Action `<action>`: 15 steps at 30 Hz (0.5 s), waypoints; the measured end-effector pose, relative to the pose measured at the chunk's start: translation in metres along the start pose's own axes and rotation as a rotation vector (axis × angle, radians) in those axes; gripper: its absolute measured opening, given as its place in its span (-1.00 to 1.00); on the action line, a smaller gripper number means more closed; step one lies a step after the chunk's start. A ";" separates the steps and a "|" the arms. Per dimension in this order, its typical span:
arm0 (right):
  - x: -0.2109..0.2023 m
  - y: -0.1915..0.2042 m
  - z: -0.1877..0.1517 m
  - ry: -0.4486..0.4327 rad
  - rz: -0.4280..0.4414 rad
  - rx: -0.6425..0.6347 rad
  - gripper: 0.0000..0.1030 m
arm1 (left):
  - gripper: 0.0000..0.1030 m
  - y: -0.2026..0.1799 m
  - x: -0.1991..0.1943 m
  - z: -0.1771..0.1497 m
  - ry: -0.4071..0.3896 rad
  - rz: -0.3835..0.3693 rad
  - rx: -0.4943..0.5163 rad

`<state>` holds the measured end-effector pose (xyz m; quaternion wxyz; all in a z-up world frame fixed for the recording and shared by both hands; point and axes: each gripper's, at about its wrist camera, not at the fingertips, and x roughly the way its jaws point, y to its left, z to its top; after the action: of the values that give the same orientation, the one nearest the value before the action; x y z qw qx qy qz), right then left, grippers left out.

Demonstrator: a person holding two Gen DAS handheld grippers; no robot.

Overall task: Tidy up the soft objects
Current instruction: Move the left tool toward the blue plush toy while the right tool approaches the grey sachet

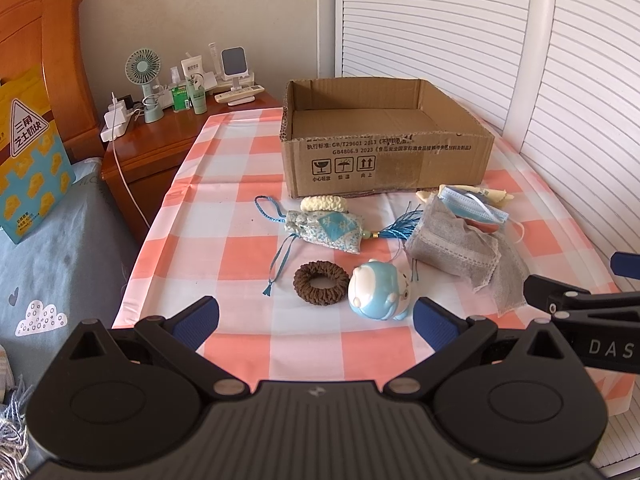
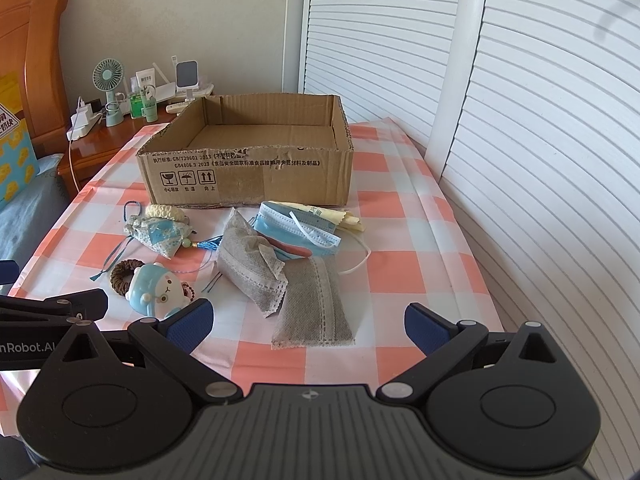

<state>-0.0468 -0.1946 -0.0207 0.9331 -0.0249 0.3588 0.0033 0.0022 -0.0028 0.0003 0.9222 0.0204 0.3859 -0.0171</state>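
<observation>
An empty cardboard box point(image 1: 384, 148) point(image 2: 248, 168) stands at the back of the checked table. In front of it lie a blue tasselled sachet point(image 1: 324, 232) point(image 2: 160, 236), a cream knitted band point(image 1: 323, 203) point(image 2: 164, 212), a brown scrunchie point(image 1: 321, 283) point(image 2: 120, 274), a blue-and-white plush toy point(image 1: 378, 290) point(image 2: 156, 290), two grey fabric pouches point(image 1: 452, 240) point(image 2: 312, 304), a blue face mask point(image 1: 468, 206) point(image 2: 296, 226) and a yellow cloth point(image 2: 336, 214). My left gripper point(image 1: 316, 322) is open, just short of the scrunchie and toy. My right gripper point(image 2: 308, 322) is open, with a grey pouch between its fingertips.
A wooden nightstand point(image 1: 160, 140) at the back left holds a small fan point(image 1: 144, 68), bottles and a power strip. A bed with a yellow bag point(image 1: 28, 160) lies left of the table. White slatted doors point(image 2: 520, 120) stand close behind and along the right.
</observation>
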 end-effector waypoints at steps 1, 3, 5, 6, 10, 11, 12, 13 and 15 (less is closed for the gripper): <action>0.001 0.000 0.000 0.000 0.002 -0.001 1.00 | 0.99 0.000 0.001 0.000 -0.002 -0.001 0.004; 0.003 0.000 0.001 0.000 0.003 -0.005 1.00 | 0.99 0.000 0.002 0.001 -0.002 -0.006 0.007; 0.004 0.000 0.001 0.000 0.005 -0.011 1.00 | 0.99 0.002 0.005 0.001 -0.005 -0.015 0.010; 0.006 0.001 0.001 -0.002 0.005 -0.014 1.00 | 0.99 0.002 0.006 0.001 -0.005 -0.019 0.011; 0.010 0.003 0.001 -0.009 0.013 -0.028 1.00 | 0.99 0.005 0.009 0.000 -0.013 -0.034 0.019; 0.011 0.003 0.001 -0.012 0.019 -0.033 1.00 | 0.99 0.006 0.011 0.001 -0.013 -0.038 0.021; 0.012 0.003 0.001 -0.015 0.027 -0.036 1.00 | 0.99 0.007 0.012 0.001 -0.013 -0.041 0.024; 0.014 0.004 0.001 -0.019 0.039 -0.039 1.00 | 0.99 0.008 0.013 0.001 -0.015 -0.043 0.027; 0.017 0.004 0.001 -0.026 0.057 -0.041 1.00 | 0.99 0.009 0.016 0.001 -0.014 -0.049 0.028</action>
<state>-0.0339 -0.1909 -0.0319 0.9364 -0.0340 0.3472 0.0375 0.0145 0.0061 -0.0100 0.9239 0.0237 0.3794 -0.0449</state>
